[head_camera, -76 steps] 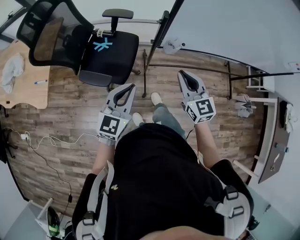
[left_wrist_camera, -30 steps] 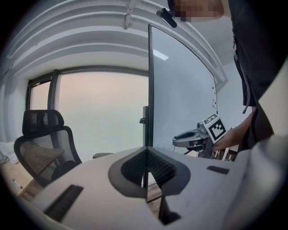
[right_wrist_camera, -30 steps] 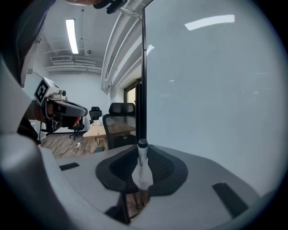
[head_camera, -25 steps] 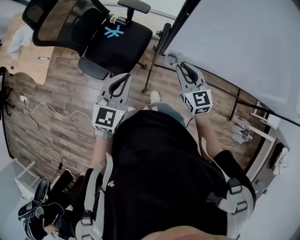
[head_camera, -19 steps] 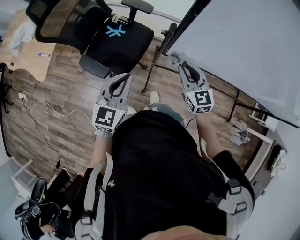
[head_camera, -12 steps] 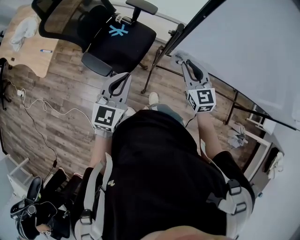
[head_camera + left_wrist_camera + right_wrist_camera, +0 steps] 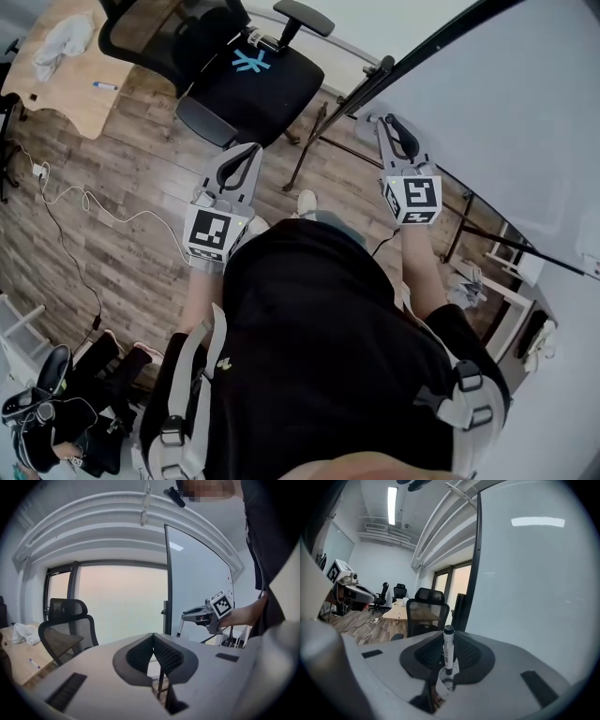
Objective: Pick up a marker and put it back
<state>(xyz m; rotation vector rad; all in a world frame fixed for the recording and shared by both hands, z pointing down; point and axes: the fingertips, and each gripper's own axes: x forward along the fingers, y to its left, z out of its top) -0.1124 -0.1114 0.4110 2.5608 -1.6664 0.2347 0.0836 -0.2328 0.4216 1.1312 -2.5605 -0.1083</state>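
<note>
1. Head view: a person in a black top stands on the wood floor (image 7: pixel 122 216) with a gripper in each hand.
   - The left gripper (image 7: pixel 247 156) points toward a black office chair (image 7: pixel 253 80). Its jaws look pressed together.
   - The right gripper (image 7: pixel 391 126) is held up close to the lower edge of a big whiteboard (image 7: pixel 506 103). The marker can't be made out from this view.
   - At top left is a wooden desk (image 7: pixel 66 89) with a white cloth (image 7: pixel 58 36) and a second marker (image 7: pixel 103 86) lying on it.
   - A white cable (image 7: pixel 75 202) trails across the floor.
2. Left gripper view: the left gripper (image 7: pixel 153 639) has its jaws fully together, with nothing between the pads.
   - Ahead on the left are the office chair (image 7: pixel 68 627) and the desk (image 7: pixel 18 653). The cloth (image 7: pixel 22 633) and the second marker (image 7: pixel 33 663) lie on the desk.
   - The whiteboard (image 7: pixel 197 588) stands to the right.
   - The right gripper (image 7: pixel 206 615) is level in front of the board, with a hand (image 7: pixel 241 616) behind its marker cube.
3. Right gripper view: the right gripper (image 7: pixel 449 639) is clamped narrow on the marker (image 7: pixel 448 654).
   - The marker stands upright between the pads. It has a white barrel with a label, and its black cap is on top, above the jaw tips.
   - The whiteboard (image 7: pixel 534 573) fills the right side.
   - The office chair (image 7: pixel 425 613) and the desk (image 7: pixel 401 612) are behind the jaws.
   - The left gripper (image 7: pixel 349 590) is at the far left.
</note>
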